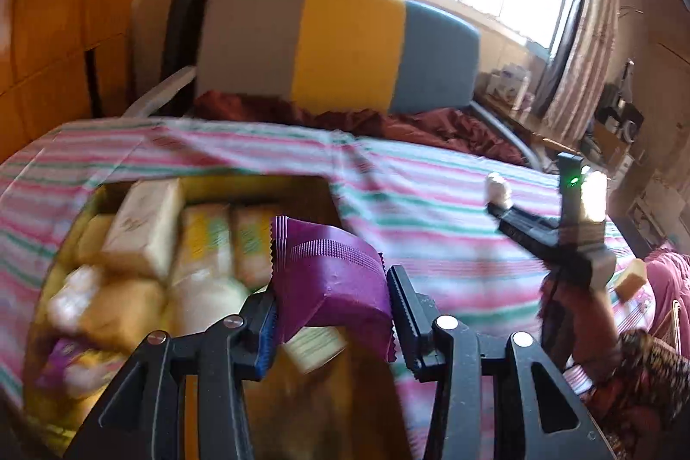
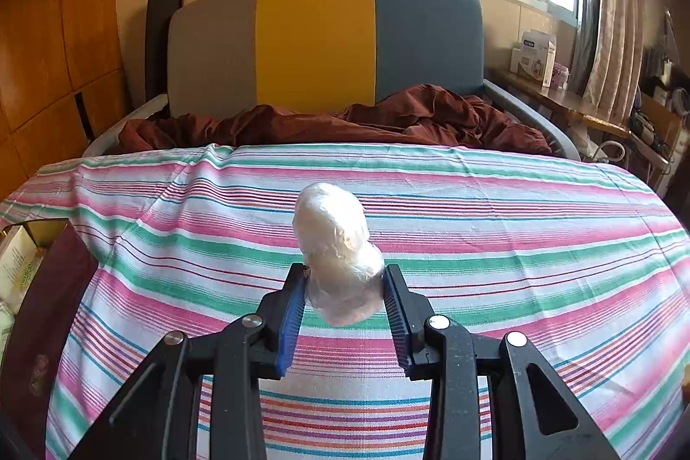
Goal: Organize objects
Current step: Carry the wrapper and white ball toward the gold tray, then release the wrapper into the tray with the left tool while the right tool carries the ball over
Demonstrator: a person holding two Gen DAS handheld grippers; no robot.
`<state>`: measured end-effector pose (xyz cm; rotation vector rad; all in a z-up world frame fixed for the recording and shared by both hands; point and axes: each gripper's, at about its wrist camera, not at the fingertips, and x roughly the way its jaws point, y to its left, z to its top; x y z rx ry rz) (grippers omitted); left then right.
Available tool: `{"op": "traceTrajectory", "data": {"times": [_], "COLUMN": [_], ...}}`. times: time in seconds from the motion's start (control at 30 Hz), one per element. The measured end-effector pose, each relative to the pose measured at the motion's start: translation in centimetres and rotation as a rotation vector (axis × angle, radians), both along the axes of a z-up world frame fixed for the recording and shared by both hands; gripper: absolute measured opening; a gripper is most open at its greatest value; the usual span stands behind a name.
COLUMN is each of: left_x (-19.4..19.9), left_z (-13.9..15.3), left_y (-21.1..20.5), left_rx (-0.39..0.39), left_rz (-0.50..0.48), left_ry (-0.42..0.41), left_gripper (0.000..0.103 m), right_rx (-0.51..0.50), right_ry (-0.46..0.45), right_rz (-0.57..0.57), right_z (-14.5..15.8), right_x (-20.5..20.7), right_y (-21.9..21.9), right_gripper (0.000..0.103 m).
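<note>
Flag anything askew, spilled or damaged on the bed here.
Nothing spilled or damaged. The striped sheet is rumpled at its left, and the box holds packets piled unevenly. The left gripper holds a purple packet, the right gripper a white bundle.

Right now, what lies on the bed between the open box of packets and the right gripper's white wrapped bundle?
Only bare striped sheet, in the left wrist view, separates box from bundle.

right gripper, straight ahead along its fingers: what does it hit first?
Likely the striped cloth on the bed. The right gripper, shut on the white wrapped bundle, points downward at bare cloth; depth is unclear.
</note>
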<state>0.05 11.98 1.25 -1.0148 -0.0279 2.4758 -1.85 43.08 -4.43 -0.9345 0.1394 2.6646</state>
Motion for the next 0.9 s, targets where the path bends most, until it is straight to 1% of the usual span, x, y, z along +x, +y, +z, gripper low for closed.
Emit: {"op": "traceTrajectory", "data": {"times": [0.1, 0.13, 0.23, 0.3, 0.37, 0.5, 0.57, 0.63, 0.67, 0.77, 0.9], "left_x": [0.3, 0.3, 0.1, 0.2, 0.6, 0.7, 0.9, 1.2, 1.4, 1.5, 0.8], "left_z": [-0.7, -1.2, -2.8, -3.5, -3.8, -4.9, -4.9, -4.7, -4.4, -3.7, -4.3], "left_y": [-2.4, -3.1, -4.5, -5.1, -6.0, -6.2, -6.6, -6.9, -7.1, -7.6, -8.0], "left_rx": [0.001, -0.006, -0.027, -0.033, -0.018, -0.077, -0.079, -0.062, -0.05, -0.042, -0.048], "left_rz": [0.035, 0.041, 0.049, 0.043, 0.053, 0.059, 0.063, 0.065, 0.064, 0.078, 0.095], "left_ry": [-0.038, -0.064, -0.133, -0.165, -0.17, -0.205, -0.205, -0.19, -0.183, -0.14, -0.174], "left_gripper": [0.045, 0.045, 0.045, 0.045, 0.048, 0.053, 0.054, 0.061, 0.063, 0.063, 0.062], "right_rx": [0.017, 0.019, 0.021, 0.016, 0.01, 0.014, 0.022, 0.03, 0.033, 0.037, 0.047], "right_ry": [-0.001, -0.002, -0.003, -0.005, -0.005, -0.003, -0.003, 0.0, 0.001, 0.002, -0.001], "right_rz": [0.006, 0.009, 0.005, 0.001, -0.006, -0.011, -0.006, 0.001, 0.003, 0.003, 0.01], "right_z": [0.0, 0.0, -0.1, -0.2, -0.2, -0.2, -0.1, -0.1, -0.1, 0.0, 0.0], "right_x": [0.0, 0.0, 0.0, 0.0, 0.1, 0.2, 0.2, 0.3, 0.3, 0.3, 0.3], "right_y": [-0.4, -0.5, -0.4, -0.3, -0.1, -0.1, -0.3, -0.5, -0.6, -0.6, -0.9], "right_gripper": [0.036, 0.036, 0.036, 0.036, 0.036, 0.036, 0.036, 0.036, 0.036, 0.037, 0.036]}}
